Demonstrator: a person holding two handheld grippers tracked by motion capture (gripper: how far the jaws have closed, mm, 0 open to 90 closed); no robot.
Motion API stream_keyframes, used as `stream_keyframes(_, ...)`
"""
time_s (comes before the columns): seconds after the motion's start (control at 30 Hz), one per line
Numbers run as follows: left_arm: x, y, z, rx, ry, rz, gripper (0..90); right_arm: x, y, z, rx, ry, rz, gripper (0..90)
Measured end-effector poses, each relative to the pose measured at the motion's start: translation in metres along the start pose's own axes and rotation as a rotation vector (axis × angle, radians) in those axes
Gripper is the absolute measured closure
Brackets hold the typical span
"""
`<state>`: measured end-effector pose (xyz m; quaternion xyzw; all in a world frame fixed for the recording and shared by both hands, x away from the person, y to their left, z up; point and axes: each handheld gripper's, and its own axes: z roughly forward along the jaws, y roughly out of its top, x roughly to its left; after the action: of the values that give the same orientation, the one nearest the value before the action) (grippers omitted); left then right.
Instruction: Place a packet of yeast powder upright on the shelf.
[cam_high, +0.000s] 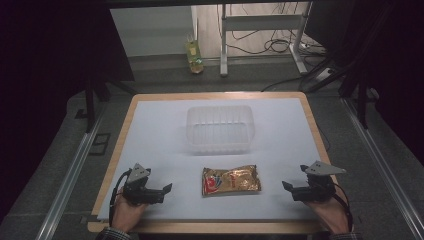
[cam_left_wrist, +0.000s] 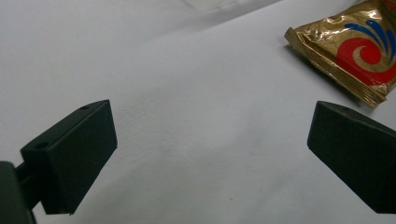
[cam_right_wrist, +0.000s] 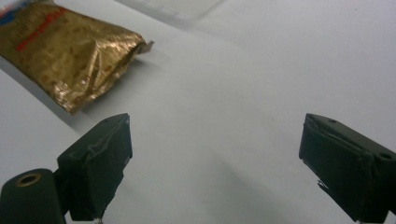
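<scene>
Both my grippers, left (cam_high: 167, 189) and right (cam_high: 286, 186), gape apart, empty; the packet (cam_high: 231, 180) lies between them, touching neither.

A wooden tabletop (cam_high: 118, 150) with a white sheet (cam_high: 160, 130) on top sits in a dim room. The floor (cam_high: 45, 165) around it is grey carpet. Far ahead of the jaws stands a metal desk frame (cam_high: 260, 22) with black cables (cam_high: 272, 45) lying under it. A yellow bottle (cam_high: 194, 54) stands on the floor there. Both sides of the room are dark.
</scene>
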<state>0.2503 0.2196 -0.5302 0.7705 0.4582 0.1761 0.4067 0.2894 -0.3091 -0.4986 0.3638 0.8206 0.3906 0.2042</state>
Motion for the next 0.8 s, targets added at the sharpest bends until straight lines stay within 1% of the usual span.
stream_keyframes(0.03, 0.0, 0.0, 0.0, 0.0, 0.0, 0.0, 1.1, 0.0, 0.0, 0.0, 0.0, 0.0, 0.0, 9.8)
stream_keyframes(0.07, -0.0018, 0.0011, 0.0009, 0.021, 0.01, 0.006, 1.1, -0.001, 0.0, 0.0, -0.007, 0.002, 0.013, 9.8)
stream_keyframes(0.1, -0.0018, 0.0011, 0.0009, 0.021, 0.01, 0.006, 1.0, -0.001, 0.0, 0.0, -0.007, 0.002, 0.013, 9.8)
stream_keyframes(0.17, -0.0026, 0.0013, 0.0023, 0.046, 0.004, 0.011, 1.1, -0.0008, -0.0005, 0.0004, 0.004, -0.006, 0.018, 9.7)
stream_keyframes(0.23, -0.002, 0.0012, 0.0027, 0.053, -0.001, 0.007, 1.1, -0.0004, -0.0005, 0.0007, 0.006, -0.007, 0.018, 9.7)
stream_keyframes(0.27, -0.0014, 0.001, 0.003, 0.054, -0.004, 0.004, 0.9, 0.0003, -0.0001, 0.0012, 0.005, -0.012, 0.011, 9.5)
stream_keyframes(0.3, -0.0005, 0.0009, 0.003, 0.054, -0.011, -0.001, 1.0, 0.0007, 0.0001, 0.0015, 0.006, -0.014, 0.008, 9.3)
stream_keyframes(0.4, 0.0009, 0.0016, 0.0014, 0.043, -0.014, -0.008, 2.7, 0.001, 0.0, 0.0022, 0.008, -0.016, 0.005, 9.2)
stream_keyframes(0.43, 0.001, 0.0018, 0.0007, 0.039, -0.011, -0.006, 2.7, 0.0009, 0.0, 0.0024, 0.009, -0.015, 0.006, 9.2)
stream_keyframes(0.5, 0.001, 0.0021, 0.0, 0.035, -0.01, -0.004, 5.4, 0.0008, 0.0, 0.0026, 0.015, -0.017, 0.006, 9.2)
stream_keyframes(0.53, 0.0007, 0.0023, -0.0005, 0.03, -0.015, -0.001, 5.4, 0.0009, 0.0002, 0.0026, 0.015, -0.016, 0.007, 9.2)
stream_keyframes(0.6, -0.0006, 0.003, -0.0011, 0.025, -0.021, 0.011, 9.6, 0.0018, 0.0008, 0.0025, 0.022, -0.017, 0.005, 9.3)
stream_keyframes(0.63, -0.0006, 0.003, -0.0011, 0.025, -0.021, 0.011, 11.4, 0.0021, 0.0009, 0.0027, 0.024, -0.017, 0.001, 9.3)
stream_keyframes(0.7, -0.0023, 0.0041, -0.0017, 0.016, -0.022, 0.024, 13.0, 0.0024, 0.0011, 0.0031, 0.027, -0.017, -0.004, 9.3)
stream_keyframes(0.8, -0.0026, 0.0046, -0.0022, 0.01, -0.03, 0.025, 16.8, 0.0028, 0.0013, 0.0031, 0.03, -0.018, -0.007, 9.3)
